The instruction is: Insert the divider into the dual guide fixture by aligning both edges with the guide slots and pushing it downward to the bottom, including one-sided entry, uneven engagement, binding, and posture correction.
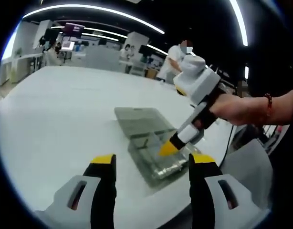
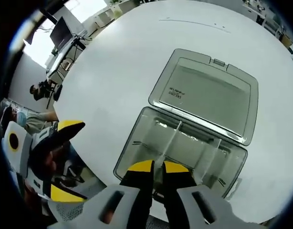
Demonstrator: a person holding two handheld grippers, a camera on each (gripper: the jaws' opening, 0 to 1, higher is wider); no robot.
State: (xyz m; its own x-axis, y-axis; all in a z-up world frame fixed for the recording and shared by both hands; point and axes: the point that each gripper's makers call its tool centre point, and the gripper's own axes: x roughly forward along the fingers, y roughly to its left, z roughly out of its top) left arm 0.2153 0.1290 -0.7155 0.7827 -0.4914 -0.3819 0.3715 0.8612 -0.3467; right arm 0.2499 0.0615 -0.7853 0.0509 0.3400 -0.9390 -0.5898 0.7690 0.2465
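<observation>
White round table (image 2: pixel 113 62) held a clear plastic box (image 2: pixel 137 143); right claw (image 2: pixel 158 167) was nearly shut over it, left claw (image 1: pixel 153 160) wide open, empty.

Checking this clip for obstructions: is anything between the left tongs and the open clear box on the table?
Nothing on the bare table lies between them. The left tongs hover open short of the clear box, its lid folded back. The right tongs are already at the box, over its near edge.
</observation>
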